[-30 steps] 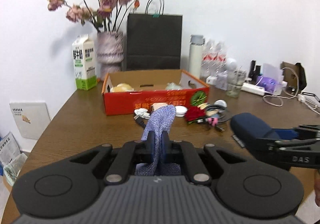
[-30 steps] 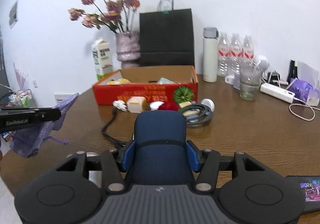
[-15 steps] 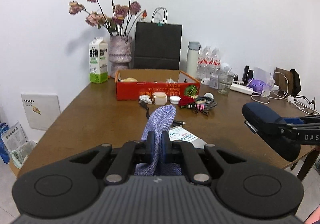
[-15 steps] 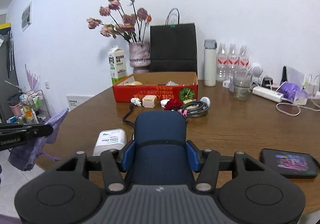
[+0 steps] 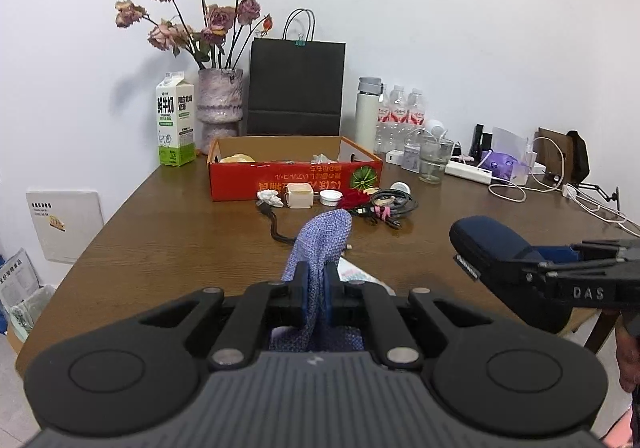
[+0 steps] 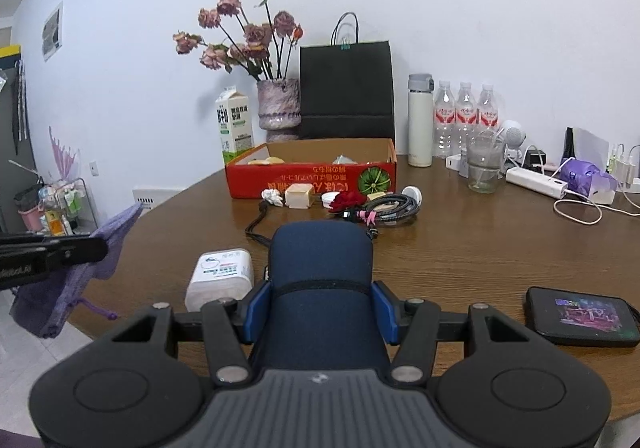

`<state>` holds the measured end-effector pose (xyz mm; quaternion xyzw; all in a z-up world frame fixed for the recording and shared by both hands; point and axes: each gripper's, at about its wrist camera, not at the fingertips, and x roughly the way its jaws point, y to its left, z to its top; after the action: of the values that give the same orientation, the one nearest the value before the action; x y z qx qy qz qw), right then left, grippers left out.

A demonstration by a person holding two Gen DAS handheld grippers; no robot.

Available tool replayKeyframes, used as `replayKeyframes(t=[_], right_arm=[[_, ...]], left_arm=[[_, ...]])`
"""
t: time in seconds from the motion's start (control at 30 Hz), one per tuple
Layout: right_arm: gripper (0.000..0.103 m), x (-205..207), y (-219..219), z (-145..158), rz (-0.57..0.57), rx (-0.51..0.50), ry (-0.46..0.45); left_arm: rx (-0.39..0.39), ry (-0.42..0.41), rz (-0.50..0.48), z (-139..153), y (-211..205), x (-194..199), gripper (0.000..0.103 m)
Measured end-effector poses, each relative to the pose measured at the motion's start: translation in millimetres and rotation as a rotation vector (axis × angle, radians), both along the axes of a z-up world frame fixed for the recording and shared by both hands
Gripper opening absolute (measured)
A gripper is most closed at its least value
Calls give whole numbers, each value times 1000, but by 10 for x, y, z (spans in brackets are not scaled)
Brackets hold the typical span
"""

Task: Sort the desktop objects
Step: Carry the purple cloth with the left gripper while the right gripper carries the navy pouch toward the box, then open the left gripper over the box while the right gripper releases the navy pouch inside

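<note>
The left claw (image 5: pixel 316 302) is closed tight on a purple knitted cloth pouch (image 5: pixel 320 244), which stands up between its fingers above the near edge of the brown tabletop (image 5: pixel 180 232). The right claw (image 6: pixel 321 312) is clamped on a dark blue case (image 6: pixel 322 264), its blue pads pressed against both sides; seen from the left camera, the arm of this claw bears the letters "DAS". Both things are held off the tabletop. Farther back sits an open red box (image 5: pixel 294 177) with orange Chinese writing printed upside down and a green pumpkin picture. Left of it stands a milk carton (image 5: pixel 175 119) marked "FRESH MILK" under larger Chinese characters. 3 water bottles (image 6: pixel 466 115) with red labels stand beside a white flask (image 6: pixel 420 119). A white packet (image 6: pixel 222 274) with blurred print lies just left of the case, and a phone (image 6: pixel 582 316) with a lit screen lies at the right.
</note>
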<state>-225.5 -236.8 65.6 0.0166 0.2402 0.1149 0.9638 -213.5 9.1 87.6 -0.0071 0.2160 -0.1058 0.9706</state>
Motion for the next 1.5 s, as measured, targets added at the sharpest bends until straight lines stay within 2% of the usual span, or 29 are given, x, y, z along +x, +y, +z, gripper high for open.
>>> replayKeyframes(t=[0.23,0.43,0.6,0.7,0.8,0.93,0.97,1.03,1.07,1.13,1.2,1.23,1.3,1.37,1.5], right_arm=[[53,686,10,160,16,-11,-24],[53,1716,19,351,3,-9,-41],[53,2806,73,565,-11,-20,-29],[53,3538,164,620,-9,-52,9],[53,4340,263,499,-26,-129,104],[53,5159,355,128,-64,-184,264],[53,5305,377,24,-68,-190,301],[54,5469,430,-121,-43,-210,331],[56,5525,454,-176,-26,-214,338],[56,5626,458,-236,-36,-218,357],[58,5646,433,-169,-48,-207,341],[61,5622,413,-110,-50,-191,326],[73,5575,373,38,-51,-159,307],[81,5473,333,178,-45,-125,302],[82,5299,298,283,-37,-134,307]], left_arm=[[49,-48,24,182,17,784,8],[45,-54,2,371,26,1809,8],[-34,60,-41,515,1,2977,8],[-28,139,-36,489,-94,3739,8],[-1,259,-10,287,-205,4499,8],[55,382,25,-149,-319,5231,10],[45,397,56,-235,-317,5342,14],[33,400,79,-315,-303,5453,47],[33,393,73,-334,-296,5478,68],[65,371,56,-301,-297,5501,71],[87,358,41,-214,-280,5488,91],[85,349,38,-162,-268,5484,93],[90,338,40,-49,-218,5420,101],[92,351,69,32,-159,5386,103],[96,408,127,122,-73,5201,103]])
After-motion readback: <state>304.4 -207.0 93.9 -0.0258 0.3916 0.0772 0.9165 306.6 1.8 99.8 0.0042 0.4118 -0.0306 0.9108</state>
